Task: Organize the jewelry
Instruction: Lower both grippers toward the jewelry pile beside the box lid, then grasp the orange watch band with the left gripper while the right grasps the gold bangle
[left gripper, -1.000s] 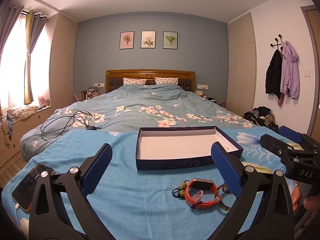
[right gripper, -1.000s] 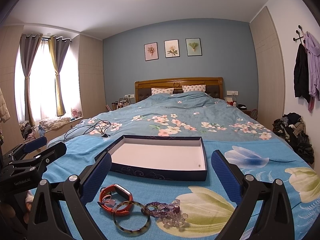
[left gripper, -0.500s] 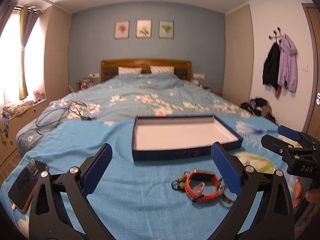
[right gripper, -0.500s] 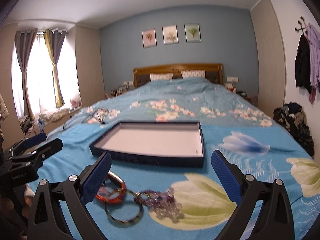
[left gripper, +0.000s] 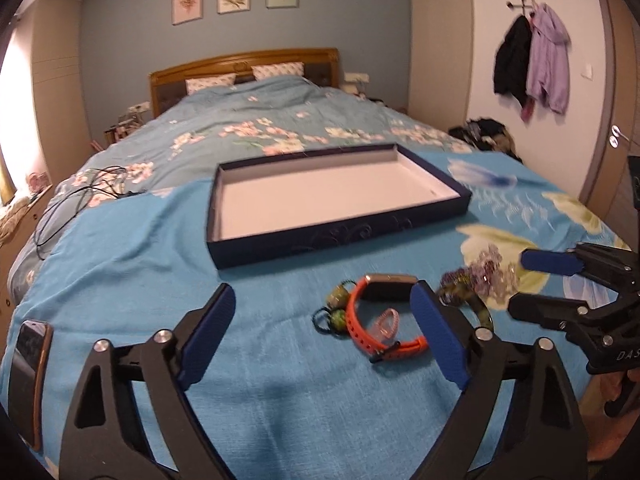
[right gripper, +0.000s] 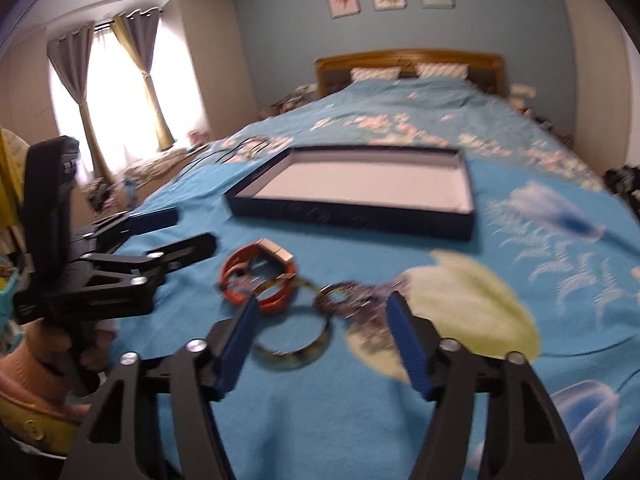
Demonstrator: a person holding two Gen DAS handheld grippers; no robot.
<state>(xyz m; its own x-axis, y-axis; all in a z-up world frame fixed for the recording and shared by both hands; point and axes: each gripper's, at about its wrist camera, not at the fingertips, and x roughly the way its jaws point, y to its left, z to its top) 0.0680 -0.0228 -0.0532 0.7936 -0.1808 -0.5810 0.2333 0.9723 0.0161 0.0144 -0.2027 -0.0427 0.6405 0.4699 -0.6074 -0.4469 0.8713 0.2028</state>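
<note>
Blue cloth everywhere, and only just getting started here. Looking at the box (left gripper: 340,236) sitting open on the bed cover (left gripper: 160,260), with nothing lying inside it yet. Finding all the jewelry lying outside, in a little heap just in front of the box: an orange watch (left gripper: 360,320), some green beads (left gripper: 336,308) touching it, a small pink ring (left gripper: 386,322) inside the strap loop, a bangle (right gripper: 292,344) and purple beads (right gripper: 352,304) beside them. Judging nothing as put away so far, so leaving every piece to be picked up and laid in the box. Holding the left gripper (left gripper: 322,294) above the cover near the watch, with jaws wide, having just been closing a little, and pinching nothing; seeing the watch partly behind one finger, not squeezed. Holding the right gripper (right gripper: 322,302) over the bangle and the purple beads, with jaws narrower, having just been closing too, and gripping nothing as far as the blur is letting on; seeing both pieces lying in the gap between the fingers, not lifted. Guessing at a first grab being near: maybe the watch for the left, maybe the bangle or beads for the right. Also noticing a phone (left gripper: 30,360) lying at the cover's edge, well apart from the heap and not needing any tidying.
</note>
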